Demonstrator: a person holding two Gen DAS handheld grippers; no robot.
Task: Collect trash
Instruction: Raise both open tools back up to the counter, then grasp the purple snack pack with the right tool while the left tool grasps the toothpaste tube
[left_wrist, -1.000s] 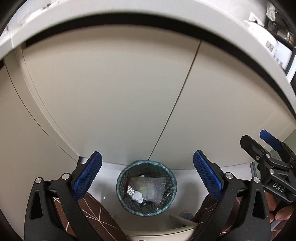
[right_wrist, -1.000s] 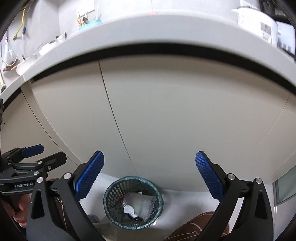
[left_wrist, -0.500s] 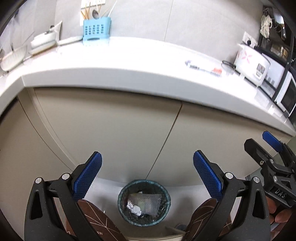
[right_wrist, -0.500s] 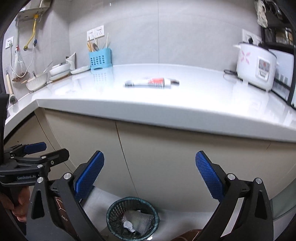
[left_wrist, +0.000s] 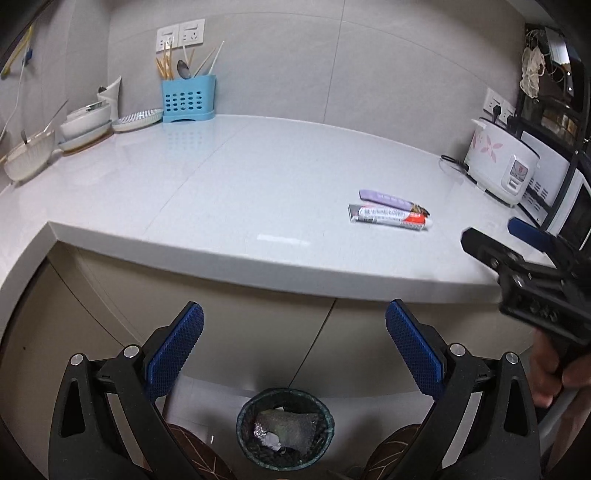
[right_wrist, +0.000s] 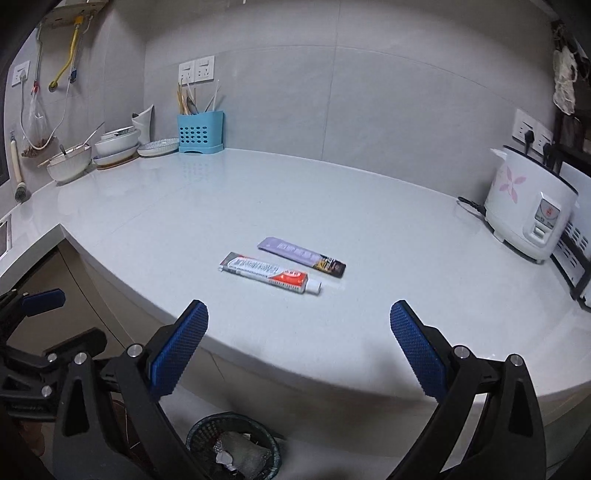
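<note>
Lying side by side and touching on the pale grey kitchen counter, ahead of and slightly left of centre between the right tongs, are a white toothpaste tube with red print and, just beyond it, a flat lilac sachet with a dark end. The right tongs hover over the counter's near edge with their blue-padded jaws spread wide and nothing held. The left tongs hang lower, in front of the beige cabinet doors, their jaws equally wide apart and empty; from them the tube and sachet sit up and to the right. Directly below and between the left tongs' jaws stands a dark green mesh wastebasket on the floor, holding a crumpled silvery foil wrapper and a small white scrap. Far ahead to the left, against the grey wall, a light blue perforated plastic utensil holder carries chopsticks and a spoon, with stacked white bowls and plates to its left. Off to the right stands a white rice cooker with pink flowers, plugged into the wall.
</note>
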